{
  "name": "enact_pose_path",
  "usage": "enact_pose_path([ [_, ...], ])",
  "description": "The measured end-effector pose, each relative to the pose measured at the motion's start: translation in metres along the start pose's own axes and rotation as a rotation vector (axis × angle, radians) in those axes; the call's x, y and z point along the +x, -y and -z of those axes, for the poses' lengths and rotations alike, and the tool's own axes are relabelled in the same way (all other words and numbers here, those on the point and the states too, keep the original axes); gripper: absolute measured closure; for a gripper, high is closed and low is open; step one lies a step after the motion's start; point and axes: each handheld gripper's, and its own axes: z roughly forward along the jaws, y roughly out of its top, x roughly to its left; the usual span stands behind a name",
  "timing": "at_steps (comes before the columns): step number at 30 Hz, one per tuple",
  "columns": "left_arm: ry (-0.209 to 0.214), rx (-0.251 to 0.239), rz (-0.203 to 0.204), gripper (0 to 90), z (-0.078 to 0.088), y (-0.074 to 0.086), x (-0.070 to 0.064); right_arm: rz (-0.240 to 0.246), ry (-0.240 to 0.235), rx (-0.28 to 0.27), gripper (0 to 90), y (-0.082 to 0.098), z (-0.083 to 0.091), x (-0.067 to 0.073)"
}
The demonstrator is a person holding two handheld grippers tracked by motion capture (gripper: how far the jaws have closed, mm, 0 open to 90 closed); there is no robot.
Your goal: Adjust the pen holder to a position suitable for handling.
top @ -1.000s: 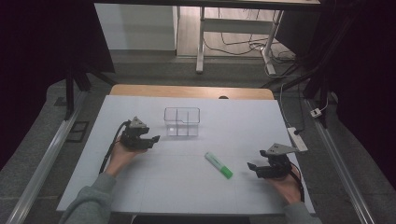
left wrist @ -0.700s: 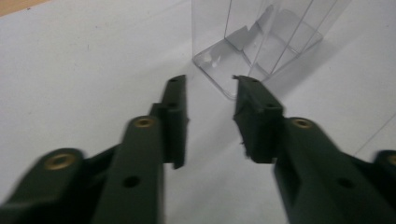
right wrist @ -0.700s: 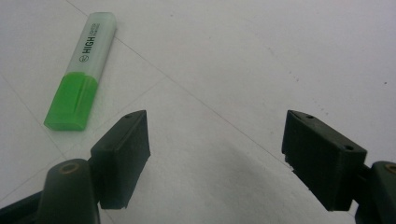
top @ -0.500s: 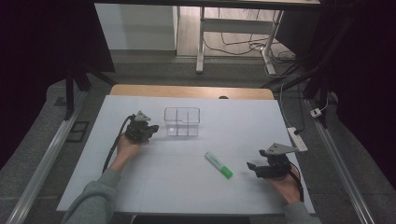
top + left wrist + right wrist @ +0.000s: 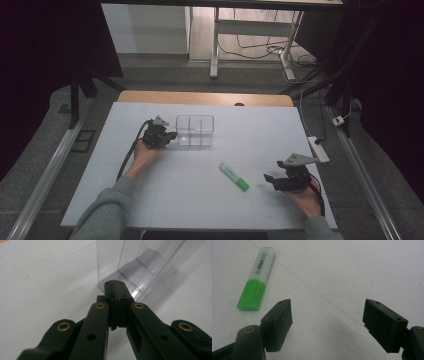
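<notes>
Now, taking the clear box as the landmark:

Clear box: a see-through plastic container with an inner divider, standing upright on the white worktop, toward its far side.

Left tongs: at the box's left end, tips right up against its near left corner; in the left gripper view the two black jaws are pressed together with nothing between them, and the box wall rises just beyond the tips. Whether the tips touch the wall I cannot tell.

Left hand: behind those tongs, on the near-left side of the box, a grey sleeve trailing toward the near edge.

Highlighter: green body with a pale cap, lying flat on the worktop, to the near right of the box and well apart from it.

Right tongs: farther right than the highlighter, well away from the box; in the right gripper view the jaws are spread wide, empty, with the highlighter lying beyond the left jaw.

Right hand: near the worktop's near right corner.
</notes>
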Motion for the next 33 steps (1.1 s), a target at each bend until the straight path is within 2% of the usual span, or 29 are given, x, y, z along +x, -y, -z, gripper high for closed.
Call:
enact_pose_path([
  [2,0.006,-0.004,0.011,89.0,-0.001,0.0,0.002,-0.003,0.001,0.002,22.9,0.0,-0.001,0.0],
  [8,0.007,-0.004,0.008,89.0,-0.004,-0.002,0.003,0.002,0.0,0.011,22.9,0.0,-0.001,0.001],
  [14,0.018,-0.005,-0.007,89.0,-0.009,-0.006,-0.002,0.001,-0.001,0.012,22.8,0.0,-0.002,0.001],
  [20,0.041,-0.005,0.001,89.0,-0.017,-0.01,-0.004,-0.004,0.0,0.009,22.8,0.0,-0.001,0.001],
  [33,0.078,-0.001,-0.029,89.0,-0.036,-0.023,-0.021,-0.019,0.014,0.015,22.8,0.004,0.002,0.002],
])
